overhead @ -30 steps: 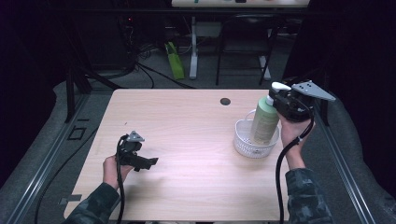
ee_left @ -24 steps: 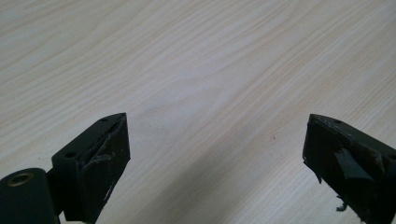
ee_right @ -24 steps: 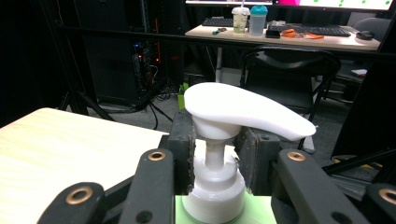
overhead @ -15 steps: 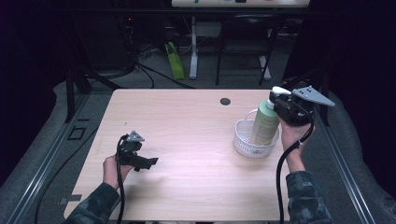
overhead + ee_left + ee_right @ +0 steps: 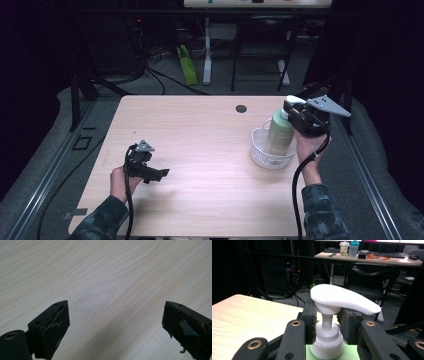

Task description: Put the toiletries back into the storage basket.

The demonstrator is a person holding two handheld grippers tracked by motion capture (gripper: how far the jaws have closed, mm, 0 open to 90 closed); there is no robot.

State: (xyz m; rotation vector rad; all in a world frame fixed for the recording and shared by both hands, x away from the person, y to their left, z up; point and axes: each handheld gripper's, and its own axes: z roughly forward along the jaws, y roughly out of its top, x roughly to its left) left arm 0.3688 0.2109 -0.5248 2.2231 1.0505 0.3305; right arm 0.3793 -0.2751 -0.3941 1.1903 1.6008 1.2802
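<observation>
A green pump bottle (image 5: 279, 135) with a white pump head (image 5: 342, 298) stands upright with its lower end inside a white openwork basket (image 5: 260, 156) at the table's right side. My right gripper (image 5: 290, 113) is shut on the bottle's white collar (image 5: 325, 340), just under the pump head, one jaw on each side. Whether the bottle's base rests on the basket floor I cannot tell. Near the front left of the table, my left gripper (image 5: 159, 174) is held low over bare wood. Its jaws (image 5: 115, 325) stand wide open with nothing between them.
The light wooden table (image 5: 200, 130) has a small dark round hole (image 5: 241, 108) at the back, left of the basket. Beyond the far edge are a green object on the floor (image 5: 187, 70), cables, a chair (image 5: 372, 277) and a desk with cups.
My right gripper has sunk a little with the bottle, lowering it deeper into the basket. The left gripper has stayed where it was.
</observation>
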